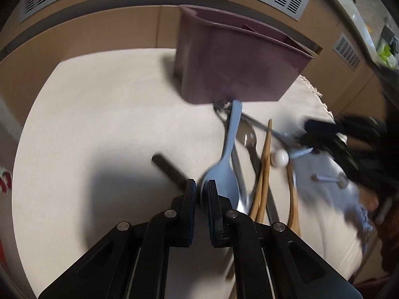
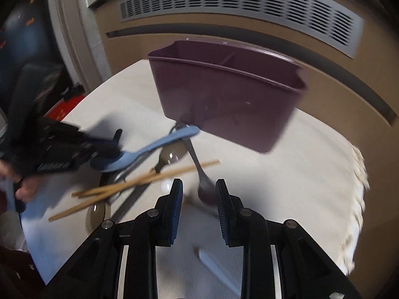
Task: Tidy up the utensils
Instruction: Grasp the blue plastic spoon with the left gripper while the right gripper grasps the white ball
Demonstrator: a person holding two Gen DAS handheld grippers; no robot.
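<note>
A purple divided caddy (image 1: 237, 69) (image 2: 224, 99) stands upright on the white cloth. In front of it lies a heap of utensils: a light blue plastic spoon (image 1: 230, 144) (image 2: 159, 144), metal spoons (image 1: 247, 137), wooden chopsticks (image 1: 264, 174) (image 2: 149, 177). My left gripper (image 1: 201, 191) (image 2: 112, 149) is shut on the edge of the blue spoon's bowl, whose handle points toward the caddy. My right gripper (image 2: 199, 191) is open, with the bowl of a metal spoon (image 2: 205, 189) between its fingers. Its pads do not press on the spoon.
A dark flat handle (image 1: 169, 169) lies left of the heap and a small white knob (image 1: 280, 158) lies among the sticks. A pale blue cloth (image 2: 32, 224) lies under part of the heap. Another blue handle (image 2: 217, 266) lies below the right gripper. The fringed cloth edge (image 2: 359, 174) runs along the right.
</note>
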